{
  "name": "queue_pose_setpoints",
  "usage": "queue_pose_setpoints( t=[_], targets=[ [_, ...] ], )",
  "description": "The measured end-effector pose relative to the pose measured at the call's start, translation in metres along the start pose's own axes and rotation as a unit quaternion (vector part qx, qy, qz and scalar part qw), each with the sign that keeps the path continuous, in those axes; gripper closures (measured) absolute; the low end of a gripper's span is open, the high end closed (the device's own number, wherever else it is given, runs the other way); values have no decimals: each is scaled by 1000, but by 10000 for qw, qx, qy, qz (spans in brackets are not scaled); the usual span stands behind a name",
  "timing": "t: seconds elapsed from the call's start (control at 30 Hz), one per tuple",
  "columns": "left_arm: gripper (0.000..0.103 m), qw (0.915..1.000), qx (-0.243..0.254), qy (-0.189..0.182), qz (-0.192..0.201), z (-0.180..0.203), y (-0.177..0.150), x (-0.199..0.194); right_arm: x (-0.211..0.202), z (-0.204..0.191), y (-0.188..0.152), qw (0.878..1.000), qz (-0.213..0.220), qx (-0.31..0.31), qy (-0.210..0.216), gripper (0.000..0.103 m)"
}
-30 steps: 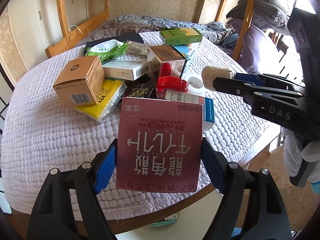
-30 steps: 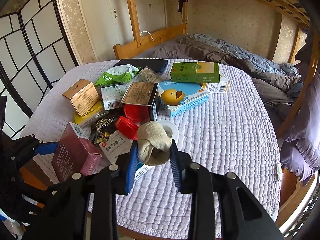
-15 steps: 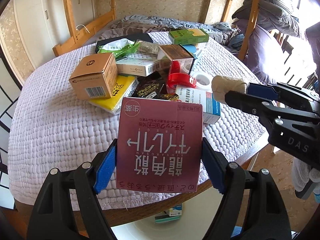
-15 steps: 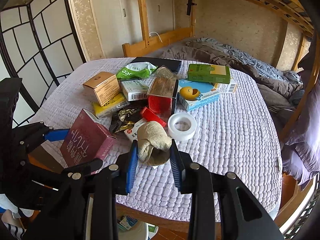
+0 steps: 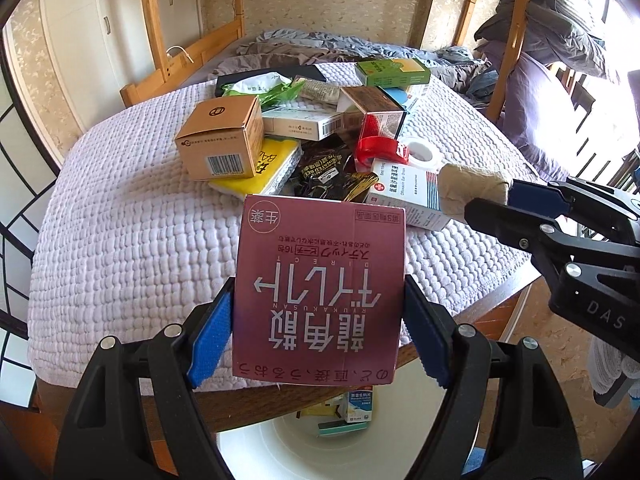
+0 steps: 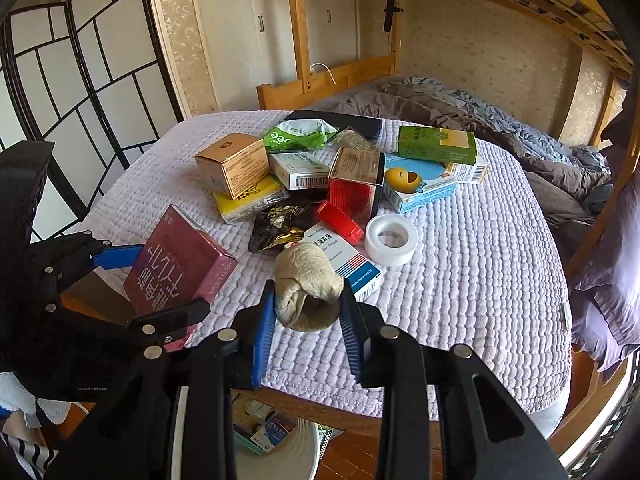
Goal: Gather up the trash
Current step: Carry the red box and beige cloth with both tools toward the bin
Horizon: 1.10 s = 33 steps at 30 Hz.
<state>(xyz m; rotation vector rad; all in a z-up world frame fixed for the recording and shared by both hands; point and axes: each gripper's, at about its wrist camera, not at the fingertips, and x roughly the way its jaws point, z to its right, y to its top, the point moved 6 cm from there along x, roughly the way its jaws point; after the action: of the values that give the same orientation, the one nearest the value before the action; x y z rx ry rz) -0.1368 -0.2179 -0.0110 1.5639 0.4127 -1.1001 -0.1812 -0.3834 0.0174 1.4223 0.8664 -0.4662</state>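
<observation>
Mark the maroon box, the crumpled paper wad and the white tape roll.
maroon box (image 5: 320, 292): left wrist view, centre of its printed face.
crumpled paper wad (image 6: 306, 284): right wrist view, middle of the wad.
white tape roll (image 6: 391, 240): right wrist view, on its near rim.

My left gripper is clamped, blue pads pressing both sides of the maroon box. My right gripper sits at its two o'clock, pinching the crumpled beige wad between its pads.
</observation>
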Motion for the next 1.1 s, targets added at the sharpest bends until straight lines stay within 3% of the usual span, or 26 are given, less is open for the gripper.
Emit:
queue_pose_setpoints(
  t=[1.1],
  targets=[
    [23, 9995, -59, -98, -307, -13, -61, -26, -12, -44, -50, 9986, -402, -151, 312, 72]
  ],
)
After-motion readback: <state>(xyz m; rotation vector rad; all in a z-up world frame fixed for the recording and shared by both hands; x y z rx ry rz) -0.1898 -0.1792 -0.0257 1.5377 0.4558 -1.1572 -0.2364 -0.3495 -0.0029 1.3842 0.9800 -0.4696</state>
